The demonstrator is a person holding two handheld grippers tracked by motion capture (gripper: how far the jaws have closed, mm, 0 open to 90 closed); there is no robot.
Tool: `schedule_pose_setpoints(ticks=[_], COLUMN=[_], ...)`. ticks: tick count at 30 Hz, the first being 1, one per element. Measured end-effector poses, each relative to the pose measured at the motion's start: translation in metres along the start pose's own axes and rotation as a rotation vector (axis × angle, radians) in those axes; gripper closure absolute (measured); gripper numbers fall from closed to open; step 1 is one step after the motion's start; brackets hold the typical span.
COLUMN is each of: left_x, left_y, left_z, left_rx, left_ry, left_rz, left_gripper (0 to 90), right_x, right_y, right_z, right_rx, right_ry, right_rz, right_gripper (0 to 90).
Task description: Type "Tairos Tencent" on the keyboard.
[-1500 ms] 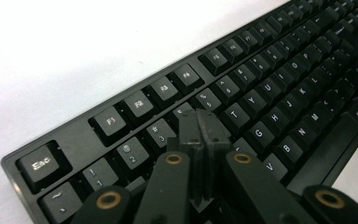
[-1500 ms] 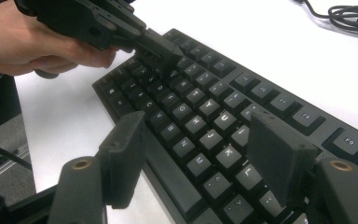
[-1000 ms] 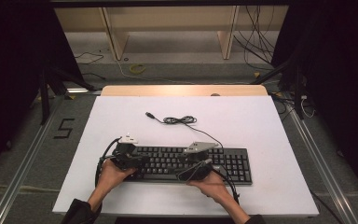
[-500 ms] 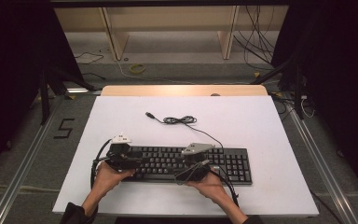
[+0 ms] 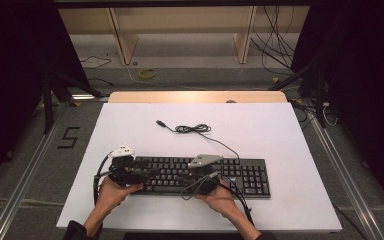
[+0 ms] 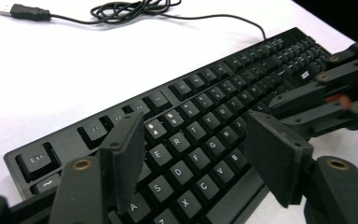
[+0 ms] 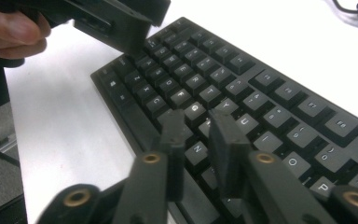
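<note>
A black keyboard (image 5: 240,175) lies near the table's front edge, and its thin cable (image 5: 192,129) curls behind it to a USB plug (image 5: 160,122). My left gripper (image 5: 140,175) hovers over the keyboard's left end. Its jaws have just been opening and now stand wide apart above the letter keys (image 6: 198,135), with nothing between them. My right gripper (image 5: 187,177) sits over the middle keys. Its jaws have just been closing, and a narrow empty gap remains between them (image 7: 196,123). The keyboard (image 7: 261,93) is not gripped.
The white table top (image 5: 290,135) has bare room behind and to the right of the keyboard. A wooden strip (image 5: 195,96) borders its far edge. Beyond it, wooden legs and loose cables (image 5: 275,45) lie on the floor. Metal rails run along both sides.
My left hand and gripper have slid a little to the left along the keyboard. The right hand has stayed where it was.
</note>
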State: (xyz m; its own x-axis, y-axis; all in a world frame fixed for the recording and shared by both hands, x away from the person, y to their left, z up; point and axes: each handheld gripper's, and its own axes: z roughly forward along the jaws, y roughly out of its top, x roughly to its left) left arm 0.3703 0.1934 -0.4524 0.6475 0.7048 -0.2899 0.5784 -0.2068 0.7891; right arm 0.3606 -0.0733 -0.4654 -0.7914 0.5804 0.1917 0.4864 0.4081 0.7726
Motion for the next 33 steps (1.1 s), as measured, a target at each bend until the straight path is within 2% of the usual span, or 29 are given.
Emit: schedule_pose_setpoints(ticks=[6, 9, 16, 33], left_x=[-0.003, -0.005, -0.007, -0.010], left_y=[-0.002, -0.003, -0.007, -0.014], left_z=[-0.003, -0.004, -0.007, -0.008], left_rx=[-0.024, -0.027, -0.045, -0.043], left_ry=[-0.011, -0.014, -0.018, -0.030], left_rz=[-0.003, 0.007, 0.005, 0.007], left_gripper=[36.3, 35.9, 34.5, 32.4], right_x=[0.001, 0.001, 0.002, 0.002], right_y=[-0.001, -0.002, -0.003, -0.006], right_z=[0.005, 0.006, 0.011, 0.020], right_rx=[0.019, 0.028, 0.043, 0.077], right_ry=[-0.002, -0.002, -0.006, -0.031], right_rz=[-0.005, -0.008, -0.014, -0.026], right_gripper=[85.7, 87.4, 88.3, 90.0])
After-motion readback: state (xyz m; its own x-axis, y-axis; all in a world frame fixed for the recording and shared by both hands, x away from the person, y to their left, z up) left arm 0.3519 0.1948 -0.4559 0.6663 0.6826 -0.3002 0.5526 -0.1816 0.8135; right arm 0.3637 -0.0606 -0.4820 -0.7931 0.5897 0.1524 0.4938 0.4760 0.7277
